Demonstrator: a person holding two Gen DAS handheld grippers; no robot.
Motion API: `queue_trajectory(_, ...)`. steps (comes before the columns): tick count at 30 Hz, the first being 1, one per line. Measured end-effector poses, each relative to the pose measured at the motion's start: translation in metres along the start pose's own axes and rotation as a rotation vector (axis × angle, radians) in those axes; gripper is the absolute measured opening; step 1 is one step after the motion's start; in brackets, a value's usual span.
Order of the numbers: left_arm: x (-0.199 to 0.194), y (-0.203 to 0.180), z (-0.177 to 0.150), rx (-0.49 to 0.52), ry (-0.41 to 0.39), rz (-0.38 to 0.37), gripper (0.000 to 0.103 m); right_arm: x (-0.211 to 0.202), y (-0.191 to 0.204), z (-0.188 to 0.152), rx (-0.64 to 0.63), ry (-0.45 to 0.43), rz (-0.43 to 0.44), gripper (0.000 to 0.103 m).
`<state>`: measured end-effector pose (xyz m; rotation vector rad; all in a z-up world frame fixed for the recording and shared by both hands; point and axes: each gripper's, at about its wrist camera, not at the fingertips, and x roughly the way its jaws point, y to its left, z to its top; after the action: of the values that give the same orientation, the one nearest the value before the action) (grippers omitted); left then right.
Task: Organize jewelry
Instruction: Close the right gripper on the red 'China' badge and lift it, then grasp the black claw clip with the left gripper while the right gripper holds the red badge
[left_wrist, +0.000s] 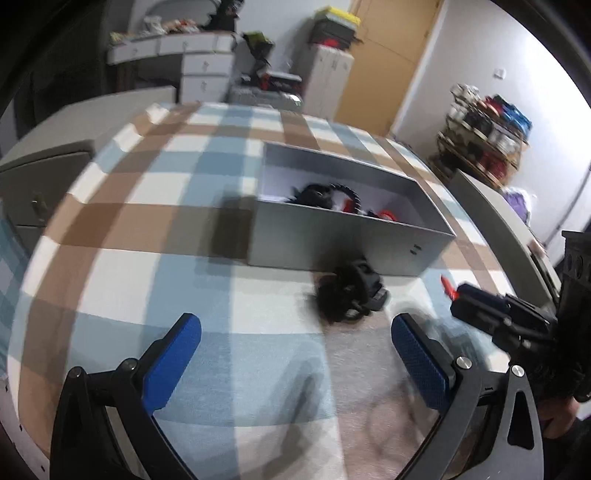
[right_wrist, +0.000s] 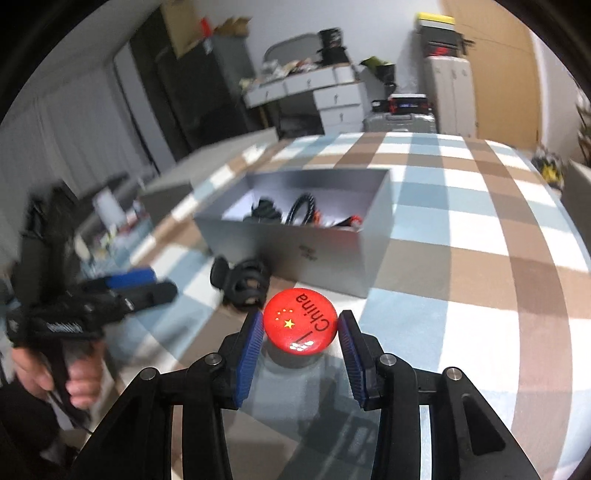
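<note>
While right tongs (right_wrist: 300, 328) clamp red badge (right_wrist: 300, 322) | left tongs (left_wrist: 295, 354) apart, empty | blurred black item (left_wrist: 349, 291), perhaps bracelet

Blurred black clip (left_wrist: 349, 291), perhaps jewelry

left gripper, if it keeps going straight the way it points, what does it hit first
Probably the checked cloth, well left of the black hair clip and the grey box. The left gripper is open and empty; depth is unclear.
</note>
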<state>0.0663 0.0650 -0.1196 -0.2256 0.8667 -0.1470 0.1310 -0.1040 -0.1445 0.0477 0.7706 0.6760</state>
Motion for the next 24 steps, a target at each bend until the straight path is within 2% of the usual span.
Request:
queue_trajectory(5,0.009,-0.013,0.006,0.051,0.022,0.029,0.101,-0.016,-0.01,0.005,0.014,-0.078,-0.005,0.041)
queue_trajectory(9,0.019,-0.022,0.012,0.055,0.023,0.026,0.1,-0.019,-0.016,0.008,0.038,-0.103,0.003,0.041)
queue_trajectory(19,0.044,-0.029,0.021,0.074,0.037,0.043,0.1,-0.021,-0.021,-0.003,0.054,-0.096,0.016,0.041)
queue_trajectory(21,0.047,-0.028,0.019,0.071,0.052,0.031,0.093,-0.024,-0.021,-0.004,0.053,-0.098,0.008,0.041)
queue_trajectory(24,0.047,-0.028,0.018,0.066,0.06,0.024,0.092,-0.029,-0.023,-0.004,0.063,-0.112,0.0,0.041)
